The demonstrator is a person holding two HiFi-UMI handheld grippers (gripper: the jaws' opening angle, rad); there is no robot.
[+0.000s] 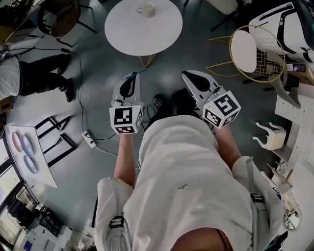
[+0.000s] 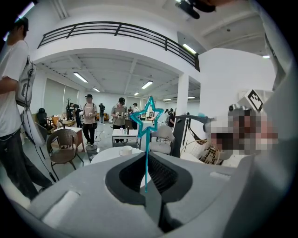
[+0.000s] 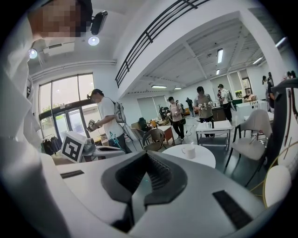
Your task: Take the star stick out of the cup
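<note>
The left gripper (image 2: 147, 162) is closed on the thin stem of the stick (image 2: 147, 144), with the star upright above the jaws. It is already out and well apart from the cup (image 1: 146, 8) on the round counter (image 1: 132, 29). The right gripper (image 3: 146, 179) is closed and empty. I think the pinch must be firm and level, because the thin stem may slip.

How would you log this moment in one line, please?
left tool: shut on star stick | right tool: shut, empty | cup: on round table, apart from both tools
</note>
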